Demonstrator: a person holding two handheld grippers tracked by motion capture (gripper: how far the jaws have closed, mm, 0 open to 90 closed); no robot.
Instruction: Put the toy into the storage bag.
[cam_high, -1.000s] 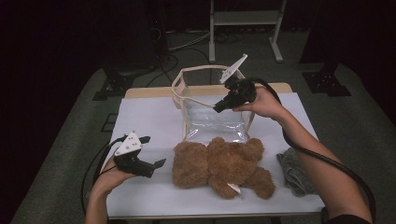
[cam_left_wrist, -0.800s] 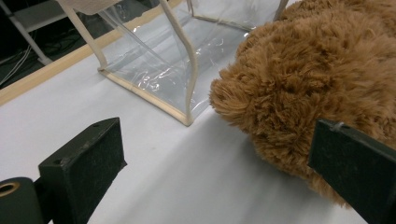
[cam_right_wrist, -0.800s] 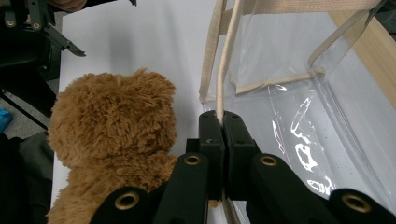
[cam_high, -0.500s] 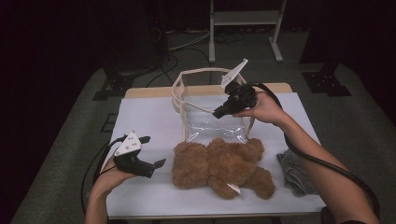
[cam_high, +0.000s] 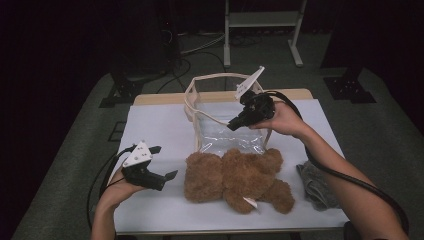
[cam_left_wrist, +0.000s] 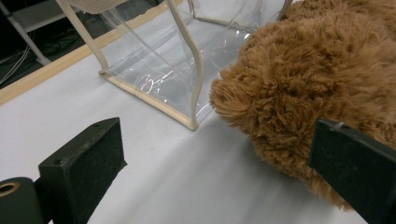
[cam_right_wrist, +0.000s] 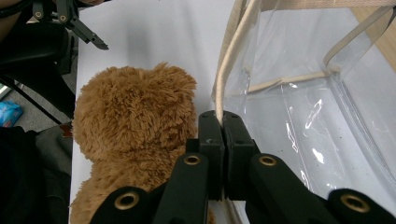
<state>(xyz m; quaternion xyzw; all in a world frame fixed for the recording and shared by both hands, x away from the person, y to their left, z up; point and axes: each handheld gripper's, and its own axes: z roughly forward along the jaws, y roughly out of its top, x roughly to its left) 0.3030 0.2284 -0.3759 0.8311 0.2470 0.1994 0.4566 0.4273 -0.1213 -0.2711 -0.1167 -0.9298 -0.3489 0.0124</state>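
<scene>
So the right tool (cam_right_wrist: 222, 116) is clamped tight on the beige fabric rim strap (cam_right_wrist: 227, 70) of the clear plastic tote bag with beige trim (cam_high: 225, 132), pinching it right at the front edge of the opening and holding that side up. That grip looks pretty thin to me: just a narrow strap between the pads, so if the hand tugs sideways the strap could slide out and the soft bag wall would flop back over the opening. Pull too hard and the whole bag might tip or skid on the white worktop (cam_high: 150, 125), since nothing weighs it down.

The left tool (cam_high: 159, 165) is wide open, holding nothing, hovering low near the worktop's left side. The fluffy brown teddy bear (cam_high: 235, 177) lies flat just in front of the bag, touching its base, and its fur sits right beside the left tool's far pad in the left gripper view. A one-sided grab on that squishy fur could just pinch fluff and drop it.

A crumpled grey cloth (cam_high: 312, 182) sits off to the bear's right.
</scene>
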